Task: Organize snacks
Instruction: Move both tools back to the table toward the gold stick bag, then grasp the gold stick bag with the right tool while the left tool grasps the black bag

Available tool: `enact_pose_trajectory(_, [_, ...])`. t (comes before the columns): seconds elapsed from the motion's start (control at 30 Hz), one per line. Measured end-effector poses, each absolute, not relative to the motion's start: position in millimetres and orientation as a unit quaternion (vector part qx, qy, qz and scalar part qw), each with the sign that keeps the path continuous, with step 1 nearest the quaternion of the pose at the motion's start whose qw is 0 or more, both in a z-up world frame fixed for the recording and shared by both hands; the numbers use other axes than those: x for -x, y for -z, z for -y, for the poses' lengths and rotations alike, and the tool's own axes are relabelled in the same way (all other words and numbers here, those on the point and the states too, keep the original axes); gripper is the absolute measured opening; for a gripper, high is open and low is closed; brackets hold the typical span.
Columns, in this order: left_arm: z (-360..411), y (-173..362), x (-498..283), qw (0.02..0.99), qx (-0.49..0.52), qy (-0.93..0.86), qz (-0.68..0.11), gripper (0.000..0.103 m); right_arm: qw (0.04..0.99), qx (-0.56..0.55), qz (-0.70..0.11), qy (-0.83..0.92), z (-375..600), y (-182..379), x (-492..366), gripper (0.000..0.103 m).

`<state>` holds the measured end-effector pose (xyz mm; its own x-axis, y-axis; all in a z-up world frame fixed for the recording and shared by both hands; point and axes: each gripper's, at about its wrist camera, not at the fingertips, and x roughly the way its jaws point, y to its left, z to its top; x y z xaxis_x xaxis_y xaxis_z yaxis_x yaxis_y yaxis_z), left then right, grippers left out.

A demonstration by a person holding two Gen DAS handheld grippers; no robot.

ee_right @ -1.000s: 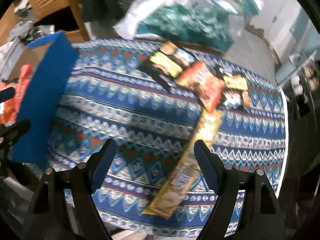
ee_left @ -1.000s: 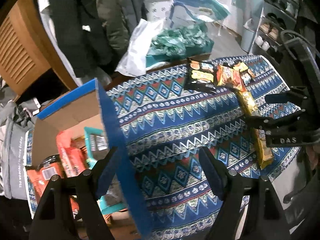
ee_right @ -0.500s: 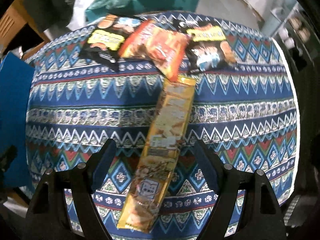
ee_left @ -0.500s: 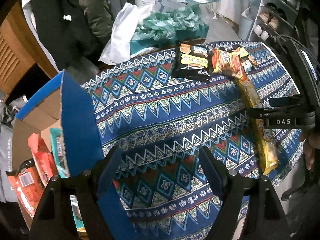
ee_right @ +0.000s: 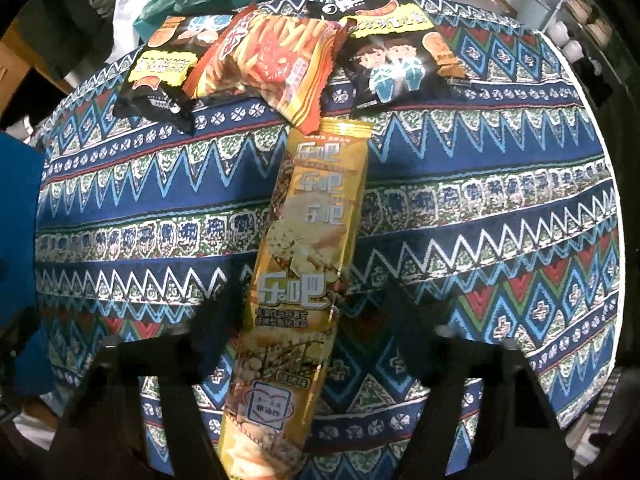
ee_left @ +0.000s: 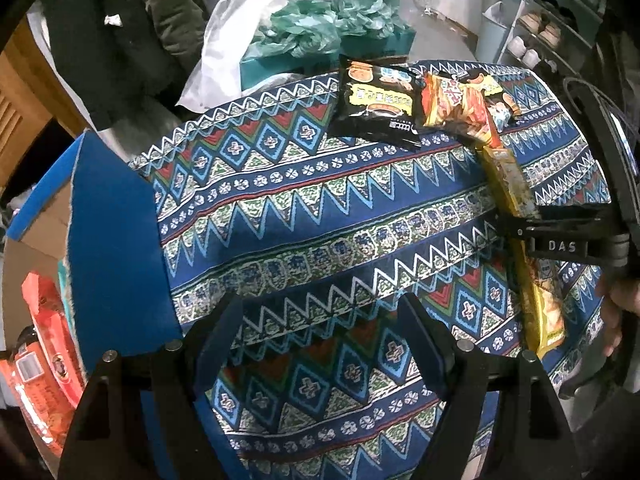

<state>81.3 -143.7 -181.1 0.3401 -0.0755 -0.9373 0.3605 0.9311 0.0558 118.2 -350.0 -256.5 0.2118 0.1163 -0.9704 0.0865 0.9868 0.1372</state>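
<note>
1. Your right gripper [ee_right: 296,344] is spread wide, straddling the long yellow snack pack [ee_right: 304,264] on the patterned tablecloth [ee_right: 500,208], gripping nothing.
2. Your left gripper [ee_left: 320,340] hangs wide open and empty over the cloth.
3. Three snack bags [ee_right: 264,64] lie at the far edge; the blue-flapped box [ee_left: 112,240] sits left.

Tablecloth [ee_right: 480,208]: blue, zigzag and diamond bands. Long packet [ee_right: 308,264] gold; 12 o'clock packet [ee_right: 264,60] orange-red; 11 o'clock packet [ee_left: 376,104] black-yellow.
</note>
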Motion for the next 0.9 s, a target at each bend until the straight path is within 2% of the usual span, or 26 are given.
enact_pose_trajectory(0.03, [145,182,-82,0.808,-0.127,0.136,-0.559,0.081,0.774,-0.083,-0.628,-0.015,350,261,-119,0.049])
enact_pose_trajectory(0.07, [147,182,-82,0.808,-0.125,0.137,-0.559,0.081,0.774,-0.084,-0.627,-0.021,350,264,-118,0.039])
enact_pose_trajectory(0.2, [152,183,-87,0.807,-0.119,0.142,-0.560,0.081,0.780,-0.072,-0.621,-0.018,348,260,-114,0.030])
enact_pose_trajectory(0.9, [168,179,-113,0.805,-0.067,0.141,-0.572,0.082,0.817,-0.099,-0.567,-0.031,391,192,-64,0.029])
